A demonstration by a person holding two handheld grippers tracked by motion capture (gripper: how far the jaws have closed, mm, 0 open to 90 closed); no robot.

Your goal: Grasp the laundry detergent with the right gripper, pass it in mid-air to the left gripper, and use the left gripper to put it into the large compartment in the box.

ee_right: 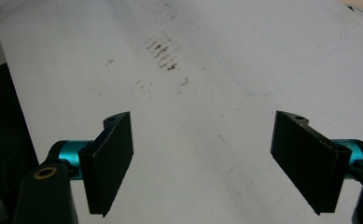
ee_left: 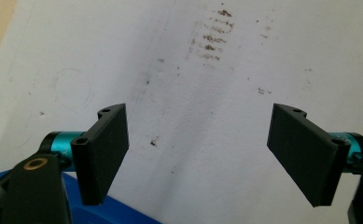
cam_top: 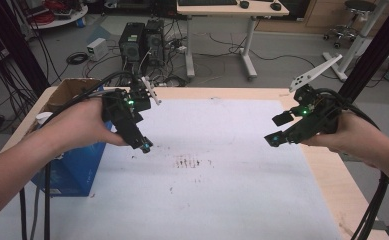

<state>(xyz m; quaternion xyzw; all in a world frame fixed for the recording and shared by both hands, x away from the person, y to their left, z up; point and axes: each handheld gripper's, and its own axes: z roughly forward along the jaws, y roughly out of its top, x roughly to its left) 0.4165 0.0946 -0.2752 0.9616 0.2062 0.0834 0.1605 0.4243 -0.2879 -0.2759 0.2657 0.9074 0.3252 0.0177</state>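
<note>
My fingers point(ee_left: 105, 151) are standing wide apart on both grippers, grasping nothing, as I am hovering over the white sheet point(cam_top: 222, 200) covering the table point(cam_top: 332, 172). I am holding the left gripper point(cam_top: 145, 146) just beside the blue box point(cam_top: 74, 167) at the table's left edge, its jaws tilting down toward the sheet; the right gripper point(cam_top: 277, 128), equally released, is pointing in from the right, well apart from the left. Between them, near the sheet's middle, a patch of brown smudges point(cam_top: 188, 162) is lying untouched, the nearest thing to either tool. From here I am judging the main risk to be the left gripper or its trailing cable point(cam_top: 47, 200) catching the box as I move inward, nudging it along the edge.
</note>
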